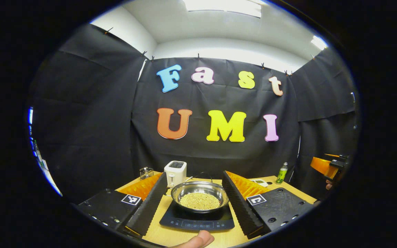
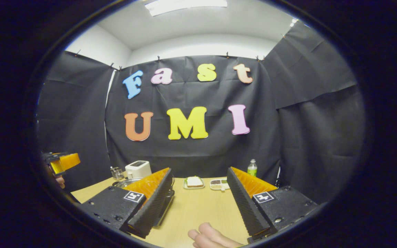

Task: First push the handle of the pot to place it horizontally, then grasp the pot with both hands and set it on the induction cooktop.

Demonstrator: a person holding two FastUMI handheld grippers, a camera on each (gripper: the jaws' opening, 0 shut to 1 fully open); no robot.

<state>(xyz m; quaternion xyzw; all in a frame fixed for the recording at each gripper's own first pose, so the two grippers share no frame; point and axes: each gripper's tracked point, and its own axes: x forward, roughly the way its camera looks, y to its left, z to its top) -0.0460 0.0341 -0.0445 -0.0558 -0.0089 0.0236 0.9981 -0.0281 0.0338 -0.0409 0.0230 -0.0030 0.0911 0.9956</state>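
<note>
A steel pot [image 1: 199, 197] holding small yellowish grains rests on the black induction cooktop [image 1: 197, 220]. Its thin wire handle [image 1: 202, 174] arcs low behind the rim. My left gripper [image 1: 194, 179] is open, with its fingers standing either side of the pot and apart from it. Off to the right, my right gripper [image 1: 333, 166] hangs above the table edge. In the right gripper view my right gripper [image 2: 199, 172] is open over bare table, holding nothing. The pot's rim [image 2: 128, 181] peeks out behind its left finger, and my left gripper [image 2: 60, 161] shows at the far left.
At the back of the wooden table [image 2: 198, 206] are a white toaster [image 1: 175, 173], a small glass holder [image 1: 146, 172], a green bottle [image 2: 252, 167], a sandwich plate [image 2: 194, 182] and a divided snack tray [image 2: 219, 184]. A person's fingers [image 2: 212, 238] show at the bottom.
</note>
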